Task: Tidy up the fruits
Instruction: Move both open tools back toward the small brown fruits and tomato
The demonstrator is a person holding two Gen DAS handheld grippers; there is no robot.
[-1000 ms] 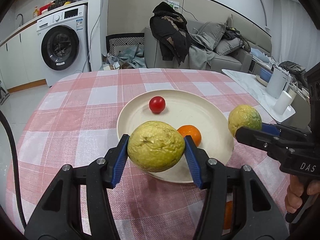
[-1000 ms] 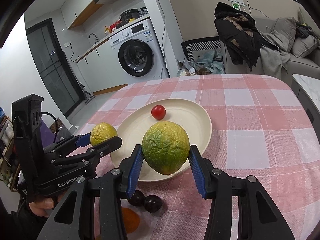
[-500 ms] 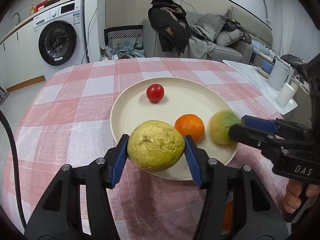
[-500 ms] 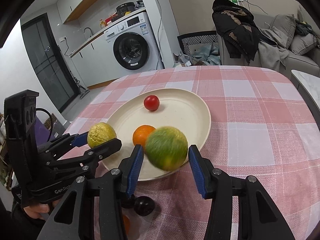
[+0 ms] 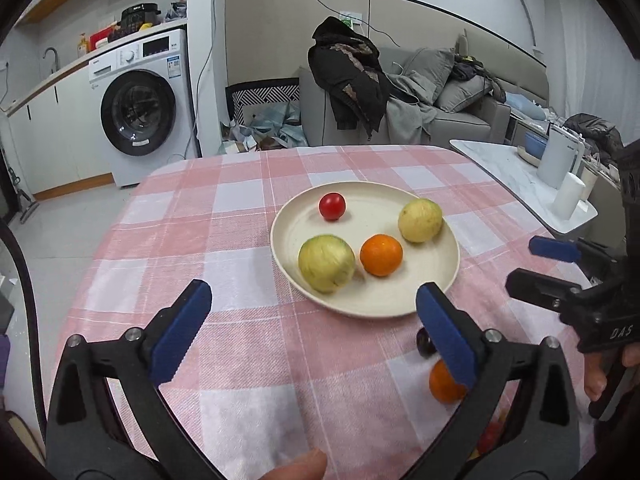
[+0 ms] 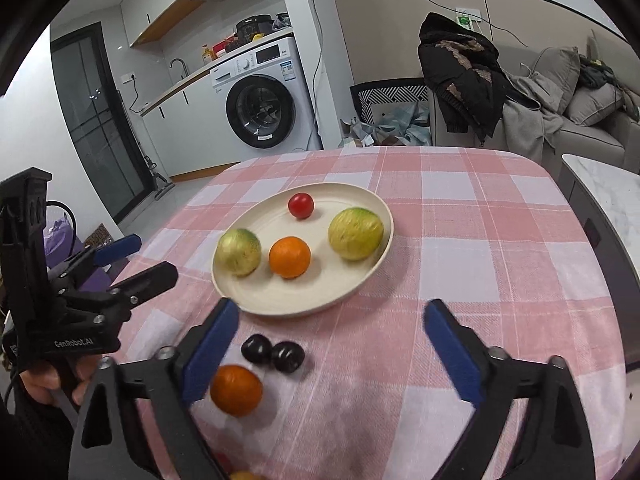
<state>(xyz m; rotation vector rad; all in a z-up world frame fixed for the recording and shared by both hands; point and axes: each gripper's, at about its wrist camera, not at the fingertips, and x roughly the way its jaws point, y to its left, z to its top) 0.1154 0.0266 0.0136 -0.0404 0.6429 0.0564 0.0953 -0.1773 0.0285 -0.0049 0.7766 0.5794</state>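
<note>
Both pairs of tongs hang above the near edge of the desk (image 5: 240, 208) with their blue pads spread wide and nothing between them. The left tongs (image 5: 312, 320) sit just short of the cream plate (image 5: 400, 308); the right tongs (image 6: 332, 344) hover a little nearer the person, over the pink checked cloth.

Four fruits already lie on the plate: a red tomato (image 6: 301, 205) at the far side, an orange (image 6: 289, 257) in the middle, and two yellow-green lemons, one at the left rim (image 6: 238, 252) and one at the right rim (image 6: 355, 233), apart from each other with the orange between them.

The fruit left to sort lies off the plate, on the cloth close to the person. A loose orange (image 6: 236, 390) rests just beside the left pad of the right tongs, slightly nearer the person than the pad tips, and two dark plums (image 6: 273, 353) touch each other just beyond it, between that orange and the plate rim. A small red fruit (image 5: 490, 436) shows low in the left view, mostly hidden, so I cannot tell what it is.

The next pick probably falls to the right tongs, which are the nearer. The loose orange lies down and to the left of their open gap, so they would need to shift left and drop. Being round, it has no long axis to line up with
</note>
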